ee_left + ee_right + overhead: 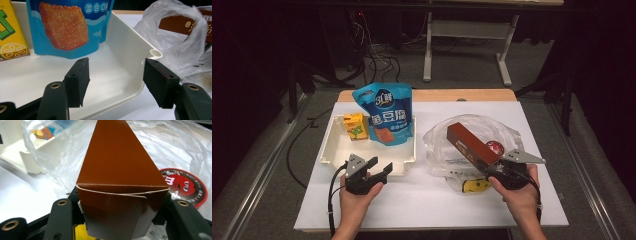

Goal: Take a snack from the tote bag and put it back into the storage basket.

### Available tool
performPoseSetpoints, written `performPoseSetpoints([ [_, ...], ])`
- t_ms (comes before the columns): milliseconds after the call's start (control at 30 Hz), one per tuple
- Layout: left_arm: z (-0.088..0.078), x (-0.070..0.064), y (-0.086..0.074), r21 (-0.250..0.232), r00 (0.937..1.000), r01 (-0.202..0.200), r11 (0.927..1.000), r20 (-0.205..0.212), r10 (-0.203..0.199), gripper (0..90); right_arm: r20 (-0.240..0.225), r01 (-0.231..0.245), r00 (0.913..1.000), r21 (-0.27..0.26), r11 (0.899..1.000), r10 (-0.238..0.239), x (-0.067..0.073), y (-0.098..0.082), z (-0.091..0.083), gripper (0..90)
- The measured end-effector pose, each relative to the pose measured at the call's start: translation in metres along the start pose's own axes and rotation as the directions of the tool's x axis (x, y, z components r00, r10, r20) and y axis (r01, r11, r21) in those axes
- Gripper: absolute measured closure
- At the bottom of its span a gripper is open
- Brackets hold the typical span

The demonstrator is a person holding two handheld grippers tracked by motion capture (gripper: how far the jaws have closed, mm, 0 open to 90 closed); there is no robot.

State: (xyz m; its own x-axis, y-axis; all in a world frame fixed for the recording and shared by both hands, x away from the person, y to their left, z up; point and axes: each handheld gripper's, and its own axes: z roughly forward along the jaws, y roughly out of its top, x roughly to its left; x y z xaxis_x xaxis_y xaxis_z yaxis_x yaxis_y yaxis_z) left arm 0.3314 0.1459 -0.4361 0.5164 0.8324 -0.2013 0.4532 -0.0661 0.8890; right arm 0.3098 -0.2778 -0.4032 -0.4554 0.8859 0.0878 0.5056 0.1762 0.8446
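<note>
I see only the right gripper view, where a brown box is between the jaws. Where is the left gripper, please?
Observer: The left gripper hovers open at the near right corner of the white tray, holding nothing.
Operator: What stands in that tray?
Observer: A yellow carton and a blue pouch, both upright at its far side.
Operator: How does my box lie?
Observer: The brown box slants over the plastic bag; the right gripper holds its near end.
</note>
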Motion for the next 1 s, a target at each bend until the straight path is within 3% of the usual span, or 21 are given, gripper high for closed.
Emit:
performPoseSetpoints([
  [533, -0.002, -0.011, 0.003, -0.029, 0.998, -0.035, 0.9989, 0.051, 0.037, 37.9, -0.04, 0.033, 0.9985, -0.058, 0.998, -0.036, 0.01, 0.004, -0.032, 46.8],
  [1000, -0.006, -0.025, 0.01, -0.034, 0.9841, -0.109, 0.9934, 0.137, 0.113, 25.3, -0.099, 0.081, 0.991, -0.09, 0.993, -0.09, 0.027, 0.013, -0.033, 46.8],
])
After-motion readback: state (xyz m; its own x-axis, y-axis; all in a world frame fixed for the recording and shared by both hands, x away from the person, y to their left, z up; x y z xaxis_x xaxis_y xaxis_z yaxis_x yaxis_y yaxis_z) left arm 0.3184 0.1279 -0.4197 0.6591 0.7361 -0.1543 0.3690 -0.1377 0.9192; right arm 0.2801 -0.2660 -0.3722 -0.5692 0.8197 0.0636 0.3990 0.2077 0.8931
